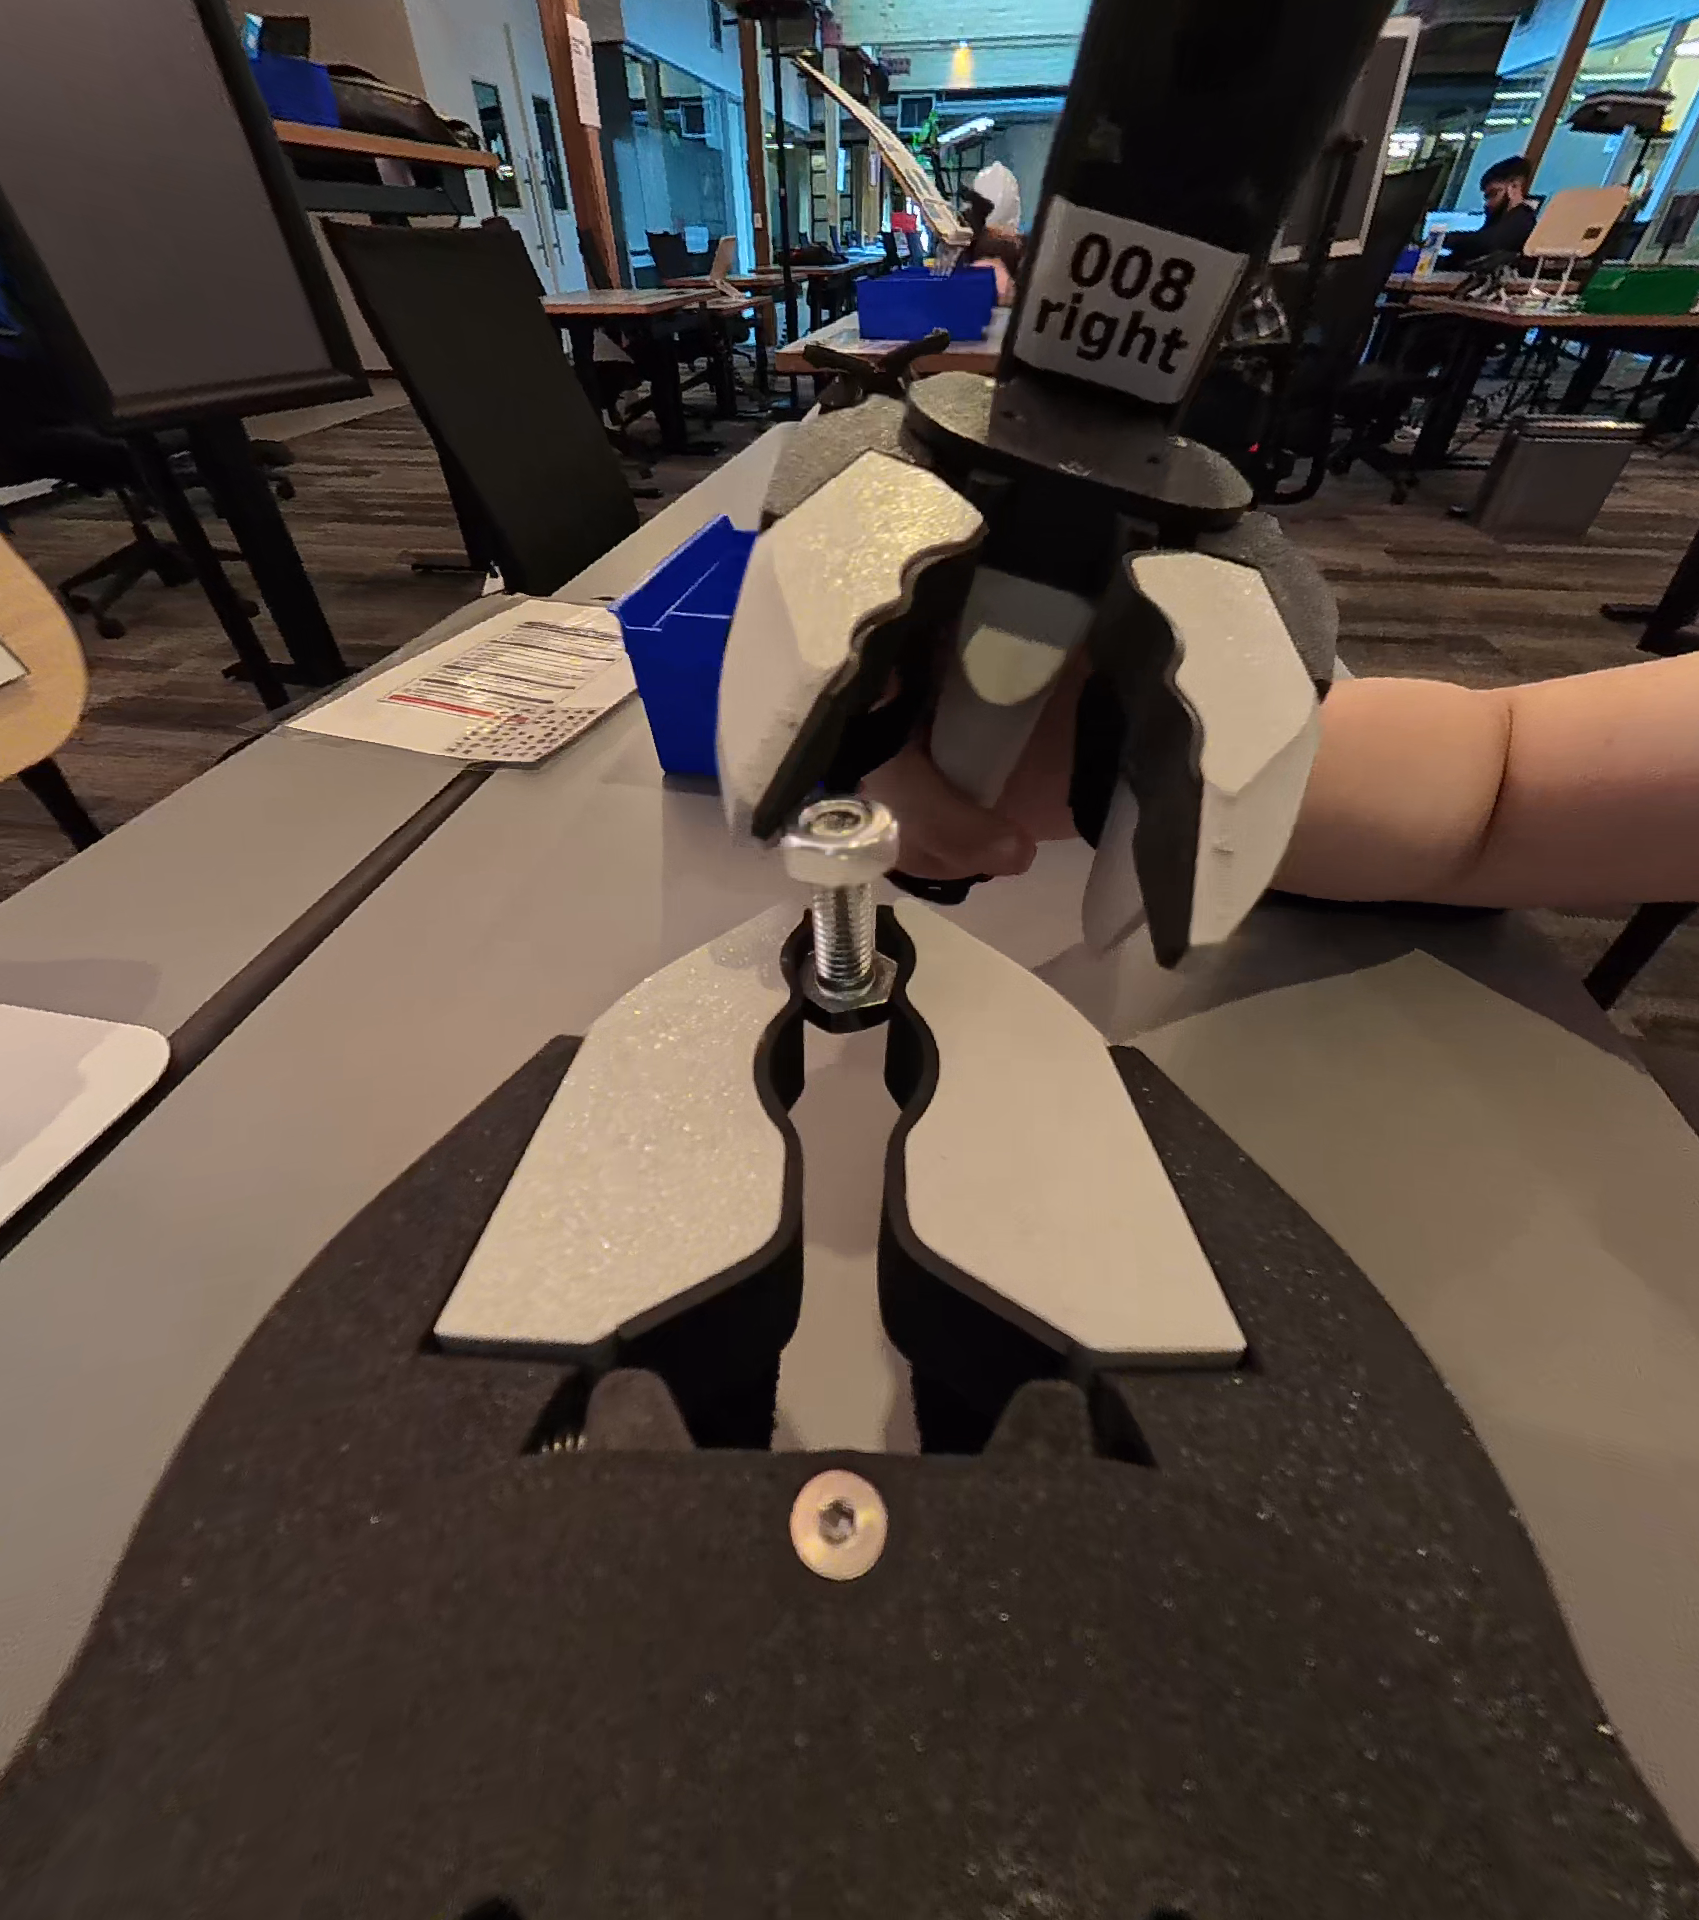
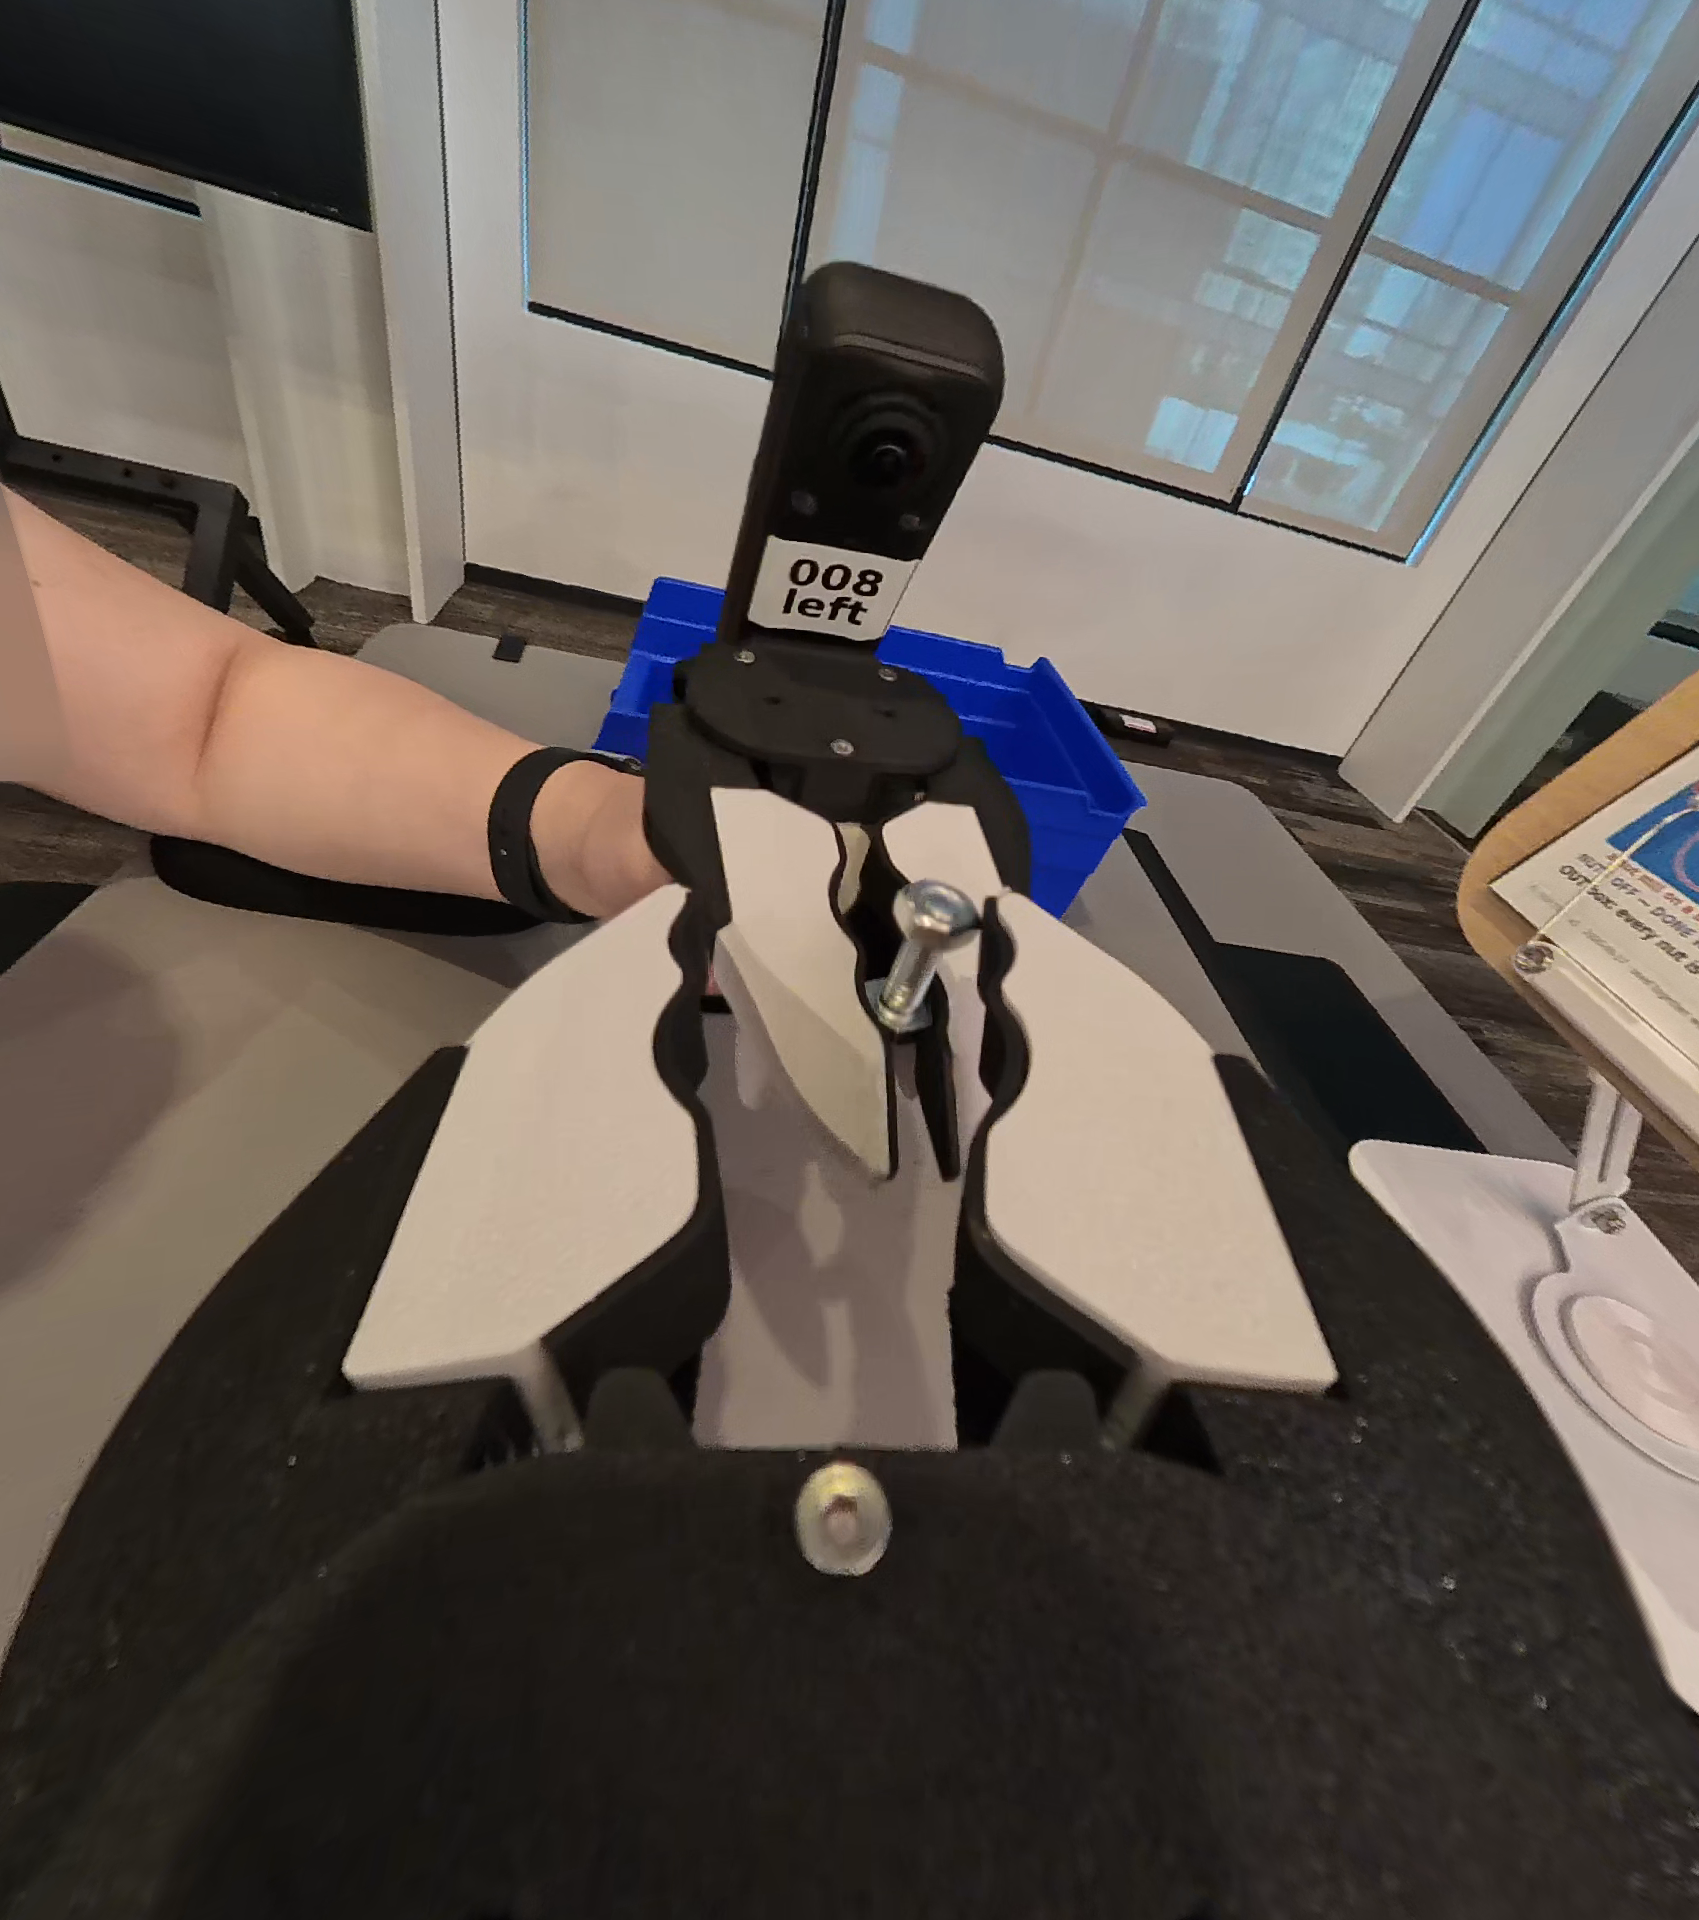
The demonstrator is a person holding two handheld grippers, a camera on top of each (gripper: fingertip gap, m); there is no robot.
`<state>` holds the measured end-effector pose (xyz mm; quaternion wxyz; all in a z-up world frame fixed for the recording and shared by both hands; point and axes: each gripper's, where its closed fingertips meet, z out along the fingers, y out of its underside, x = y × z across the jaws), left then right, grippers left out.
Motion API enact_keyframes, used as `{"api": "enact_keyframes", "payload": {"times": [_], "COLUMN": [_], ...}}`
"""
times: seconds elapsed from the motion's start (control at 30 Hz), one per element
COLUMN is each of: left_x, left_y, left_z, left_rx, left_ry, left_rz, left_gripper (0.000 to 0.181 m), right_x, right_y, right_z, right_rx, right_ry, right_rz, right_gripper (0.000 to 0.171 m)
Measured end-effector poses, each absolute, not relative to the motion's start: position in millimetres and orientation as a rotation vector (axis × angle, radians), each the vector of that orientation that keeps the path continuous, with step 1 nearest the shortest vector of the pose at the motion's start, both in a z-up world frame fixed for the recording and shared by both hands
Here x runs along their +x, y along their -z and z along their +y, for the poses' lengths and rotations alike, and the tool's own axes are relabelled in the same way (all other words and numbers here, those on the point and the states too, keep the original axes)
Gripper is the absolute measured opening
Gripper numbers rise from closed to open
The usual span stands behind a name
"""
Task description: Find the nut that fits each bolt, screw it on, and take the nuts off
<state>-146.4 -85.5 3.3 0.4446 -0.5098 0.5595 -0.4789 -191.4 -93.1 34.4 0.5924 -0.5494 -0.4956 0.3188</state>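
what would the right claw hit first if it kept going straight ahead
Most likely the bolt, whose head sits between the open right claw tips. The left claw grips the nut just behind; depth is hard to judge.

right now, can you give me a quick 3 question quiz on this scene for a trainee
1. True or false: the left gripper is shut on the nut at the lower end of the bolt.
2. Which way do the right gripper's jaws stand? A) open, around the bolt head without clamping it B) shut on the bolt head C) shut on the nut
3. Fill in: the bin behind the left gripper in the right wrist view is coloured ____.

Key: 1 true; 2 A; 3 blue
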Motion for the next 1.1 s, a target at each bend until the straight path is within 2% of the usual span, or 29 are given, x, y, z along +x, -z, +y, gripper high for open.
{"api": "enact_keyframes", "payload": {"times": [0.1, 0.33, 0.47, 0.57, 0.83, 0.93, 1.03, 1.1], "left_x": [-150, -143, -147, -151, -144, -147, -149, -149], "left_y": [-7, -1, -6, -9, -2, -4, -8, -8], "left_z": [-81, -93, -84, -78, -91, -86, -83, -85], "left_rx": [-1.273, -1.260, -1.275, -1.288, -1.265, -1.269, -1.266, -1.264], "left_ry": [1.208, 1.201, 1.203, 1.228, 1.216, 1.206, 1.239, 1.242], "left_rz": [1.352, 1.414, 1.370, 1.335, 1.404, 1.387, 1.360, 1.367], "left_gripper": [0.010, 0.010, 0.010, 0.010, 0.010, 0.010, 0.010, 0.010], "right_x": [-184, -193, -192, -186, -196, -191, -186, -185], "right_y": [-39, -37, -35, -40, -34, -36, -43, -43], "right_z": [-93, -93, -93, -95, -96, -94, -96, -92], "right_rx": [-1.274, -1.274, -1.286, -1.275, -1.276, -1.287, -1.277, -1.281], "right_ry": [-0.776, -0.814, -0.784, -0.815, -0.789, -0.758, -0.805, -0.799], "right_rz": [-1.132, -1.116, -1.141, -1.134, -1.153, -1.151, -1.131, -1.109], "right_gripper": [0.037, 0.054, 0.053, 0.041, 0.051, 0.049, 0.038, 0.042]}}
